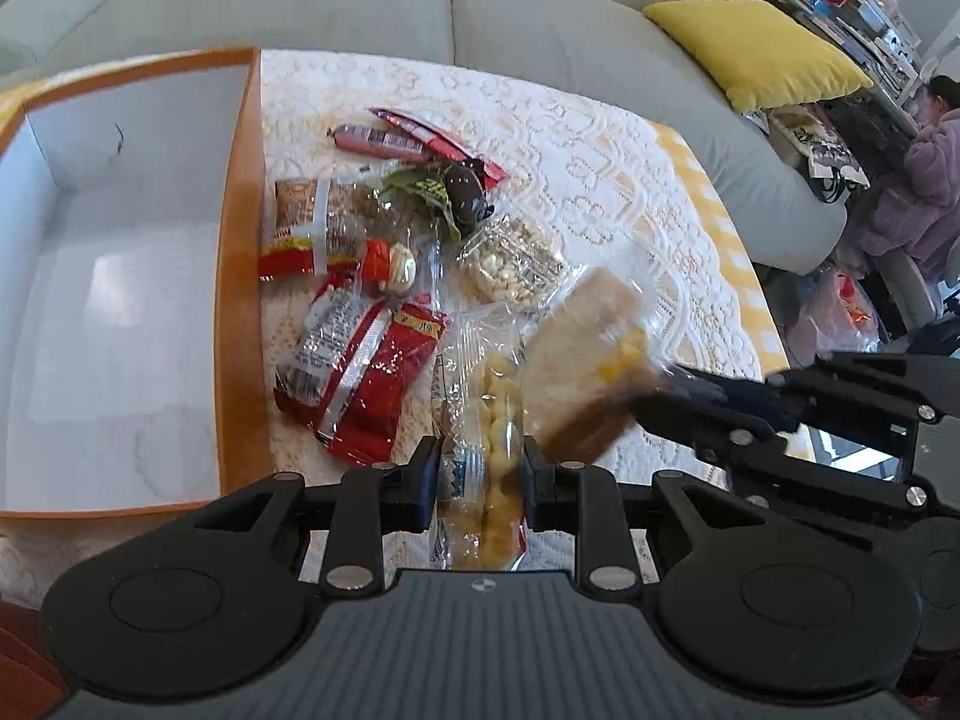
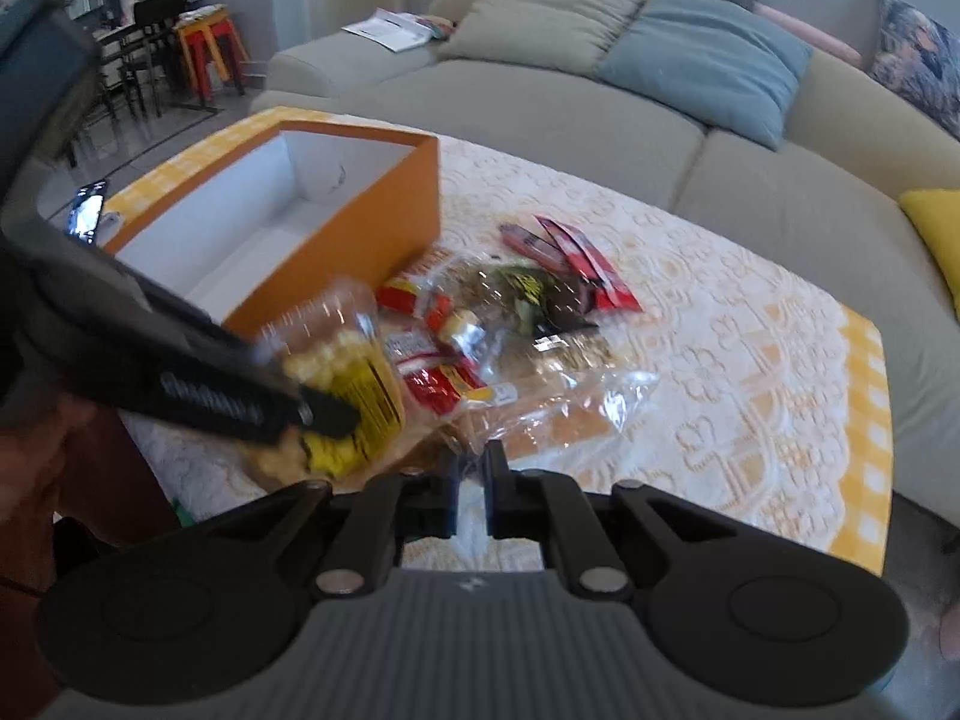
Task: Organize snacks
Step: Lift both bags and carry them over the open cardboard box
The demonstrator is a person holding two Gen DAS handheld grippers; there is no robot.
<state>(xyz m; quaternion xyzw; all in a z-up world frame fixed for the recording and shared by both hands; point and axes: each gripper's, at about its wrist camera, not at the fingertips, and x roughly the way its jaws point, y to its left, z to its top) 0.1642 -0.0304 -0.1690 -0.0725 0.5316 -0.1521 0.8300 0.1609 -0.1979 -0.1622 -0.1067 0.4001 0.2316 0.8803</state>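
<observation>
Orange box [image 1: 243, 276] empty, sits left of snack pile [image 1: 372, 300] on table.

Left gripper [image 1: 479, 483] clamped on clear bag of yellow puffs [image 1: 501, 420].

Right gripper [image 2: 471, 495] pinches only thin film edge of brown cake pack [image 1: 591, 360] (sketchy), could slip out, or two bags snag mid-lift.

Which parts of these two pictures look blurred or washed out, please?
Left wrist view: the brown snack pack is motion-smeared, and glare whitens the orange box floor. Right wrist view: the left gripper and its yellow-labelled bag are smeared.
</observation>
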